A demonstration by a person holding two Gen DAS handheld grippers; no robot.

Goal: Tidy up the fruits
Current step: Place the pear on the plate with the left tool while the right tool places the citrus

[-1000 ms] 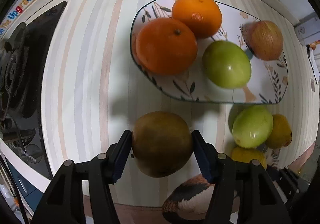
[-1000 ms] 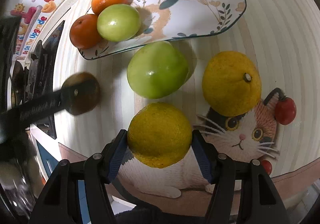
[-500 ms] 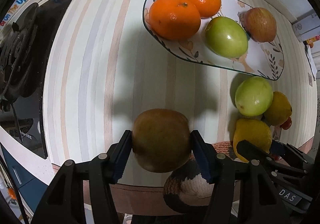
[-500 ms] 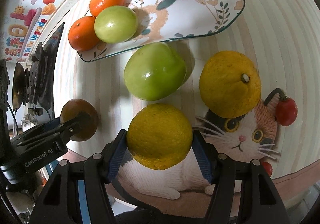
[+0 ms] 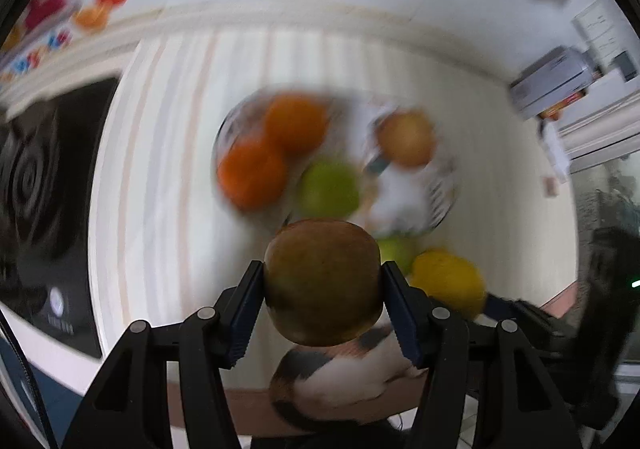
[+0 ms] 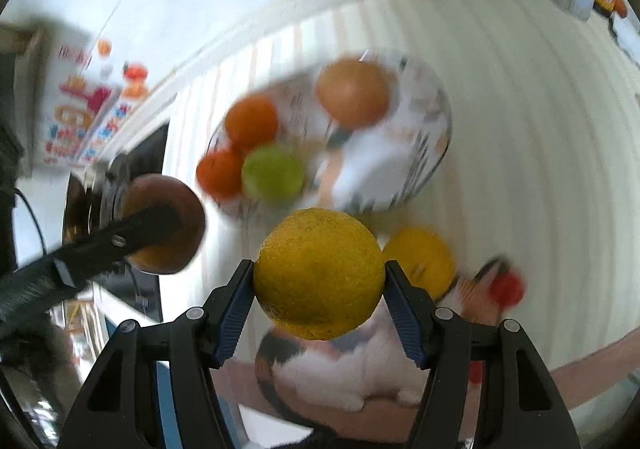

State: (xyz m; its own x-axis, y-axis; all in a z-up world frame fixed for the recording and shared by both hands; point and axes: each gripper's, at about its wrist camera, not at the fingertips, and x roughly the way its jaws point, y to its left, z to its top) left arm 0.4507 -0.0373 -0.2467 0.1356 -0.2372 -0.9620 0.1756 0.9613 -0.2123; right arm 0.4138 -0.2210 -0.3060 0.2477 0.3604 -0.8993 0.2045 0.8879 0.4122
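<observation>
Left wrist view: left gripper (image 5: 322, 289) pinched a brown fruit (image 5: 322, 281) above the striped table (image 5: 160, 189). Right gripper (image 6: 319, 281) pinched a yellow fruit (image 6: 319, 273) the same way. Blurred plate (image 6: 424, 153) sat farther back, holding two oranges (image 6: 251, 123), a green fruit (image 6: 273, 173) and a tan one.

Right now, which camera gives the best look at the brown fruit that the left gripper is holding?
The left wrist view: the brown fruit sits sharp and centred between the left gripper pads, its whole front showing. The right wrist view catches it only at the left edge, blurred and partly covered by a gripper finger.
</observation>
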